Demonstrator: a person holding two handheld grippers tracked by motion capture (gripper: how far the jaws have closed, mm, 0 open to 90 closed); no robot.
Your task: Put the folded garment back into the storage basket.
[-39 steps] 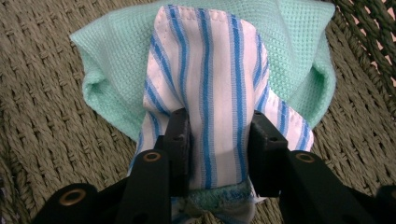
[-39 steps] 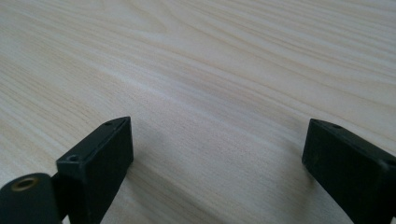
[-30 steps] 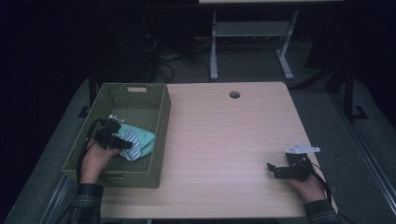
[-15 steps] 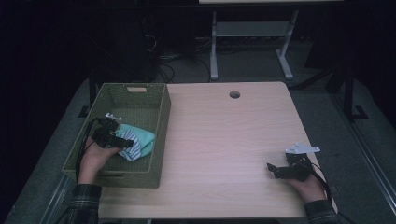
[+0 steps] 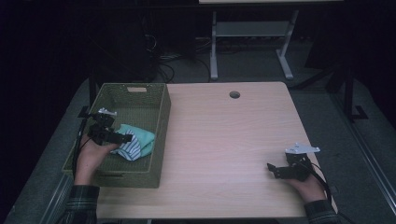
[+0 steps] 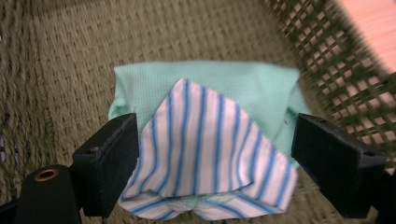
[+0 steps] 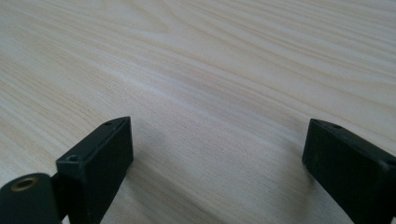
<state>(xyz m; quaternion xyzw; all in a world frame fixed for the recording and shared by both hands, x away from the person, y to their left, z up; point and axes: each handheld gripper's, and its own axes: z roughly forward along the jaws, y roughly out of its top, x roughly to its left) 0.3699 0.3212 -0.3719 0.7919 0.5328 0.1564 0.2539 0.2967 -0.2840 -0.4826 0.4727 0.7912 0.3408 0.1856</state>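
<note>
A folded mint-green cloth (image 5: 142,137) with a blue-and-white striped cloth (image 5: 127,148) on top lies in the green woven basket (image 5: 135,91) at the table's left. My left gripper (image 5: 125,138) is inside the basket, open, its jaws standing either side of the striped cloth (image 6: 210,154) and mint cloth (image 6: 205,79) without pinching them. Over the table's front right, my right gripper (image 5: 271,169) is open just above the bare wooden table (image 7: 210,70), nothing between its jaws.
The basket's lattice wall (image 6: 345,70) rises close on the right of the left gripper view. A round cable hole (image 5: 234,94) sits near the table's far edge. A white metal stand (image 5: 252,32) and cables lie on the dark floor beyond.
My left gripper has drawn back slightly toward the person inside the basket, away from the cloths. The right gripper has stayed still.
</note>
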